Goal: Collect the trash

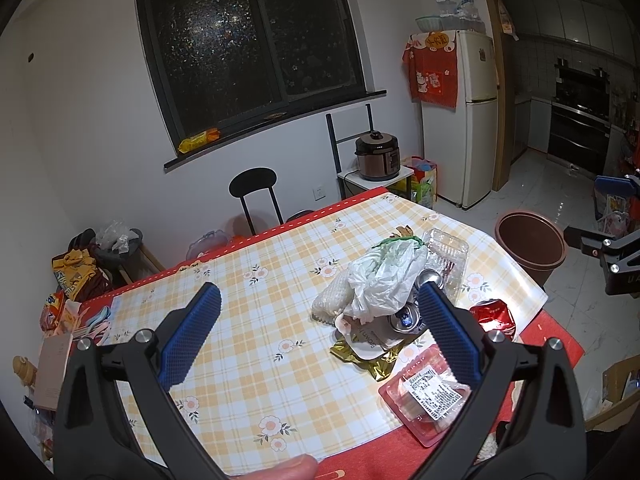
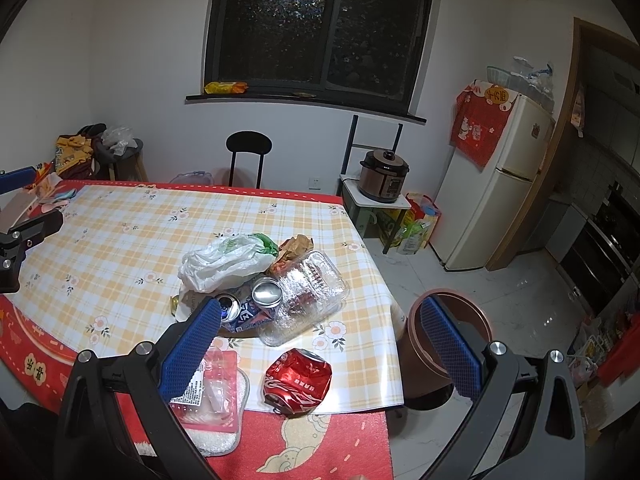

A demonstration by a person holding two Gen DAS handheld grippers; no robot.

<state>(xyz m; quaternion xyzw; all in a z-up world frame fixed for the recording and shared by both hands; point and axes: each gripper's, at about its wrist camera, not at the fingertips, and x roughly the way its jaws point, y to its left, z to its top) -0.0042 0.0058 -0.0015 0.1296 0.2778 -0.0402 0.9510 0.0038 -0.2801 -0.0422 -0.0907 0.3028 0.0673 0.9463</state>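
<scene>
Trash sits heaped near the right edge of the table [image 2: 120,216]: a white plastic bag [image 2: 224,260] on top, two blue drink cans [image 2: 248,304] beneath it, a clear plastic box [image 2: 308,296] to their right, and a crushed red can [image 2: 298,376] alone at the near corner. A pink meat tray [image 2: 212,392] lies near, left of the red can. The brown bin [image 2: 444,344] stands on the floor just beyond the table's right edge.

Both tools are spread wide and empty — the left gripper [image 1: 320,328] hovers over the left side of the heap, the right gripper [image 2: 320,336] above the red can and clear box.

Judging risks: the bag is limp and drapes over the cans, so a pinch there could drag them along or roll one off the edge. The red can lies close to the corner; a glancing touch might knock it to the floor rather than into the bin.

Whatever lies under the bag is mostly hidden — a gold wrapper [image 1: 372,364] and a white card only peek out. The bin's inside is not visible.
</scene>
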